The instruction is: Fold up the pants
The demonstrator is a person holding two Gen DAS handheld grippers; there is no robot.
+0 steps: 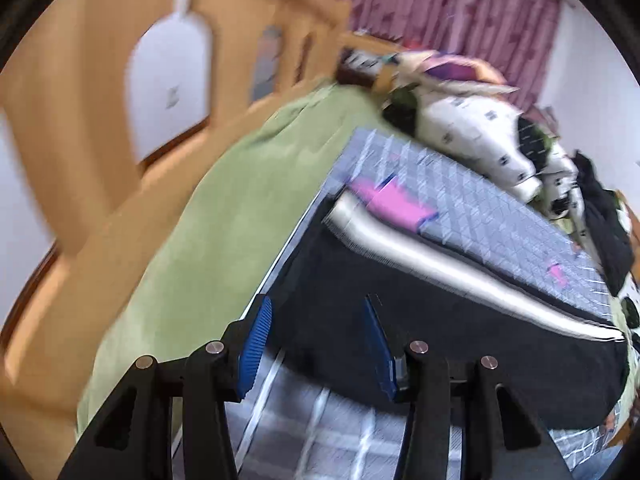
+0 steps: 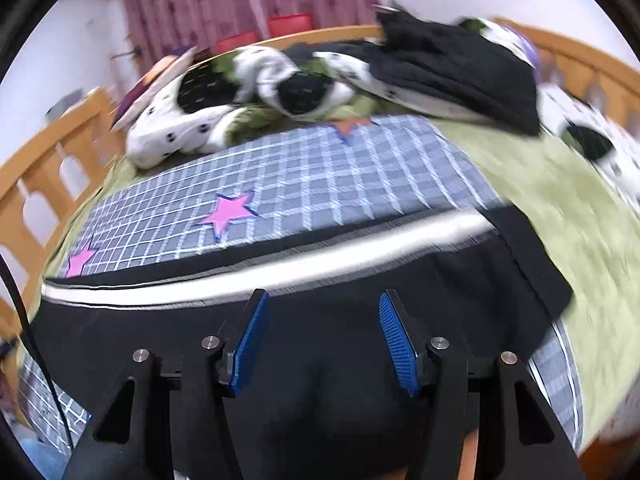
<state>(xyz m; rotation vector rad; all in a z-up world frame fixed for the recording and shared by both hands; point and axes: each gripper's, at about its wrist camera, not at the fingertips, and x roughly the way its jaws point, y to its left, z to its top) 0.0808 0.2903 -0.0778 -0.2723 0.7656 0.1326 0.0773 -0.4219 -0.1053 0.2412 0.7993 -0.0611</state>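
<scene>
Black pants [image 1: 460,332] with a white side stripe [image 1: 420,258] lie across a grey checked mat with pink stars on the bed. They also show in the right wrist view [image 2: 340,344], stripe [image 2: 280,270] along their far edge. My left gripper [image 1: 316,312] is open, its blue pads just above the pants' near-left edge, holding nothing. My right gripper [image 2: 322,304] is open and empty, hovering over the black fabric. Both views are blurred by motion.
The checked mat [image 2: 304,176] lies on a green bedsheet [image 1: 224,216]. Crumpled white, black and green clothes [image 2: 304,80] pile along the far side. A wooden bed rail [image 1: 100,92] surrounds the bed. Pink curtains [image 2: 248,0] hang behind.
</scene>
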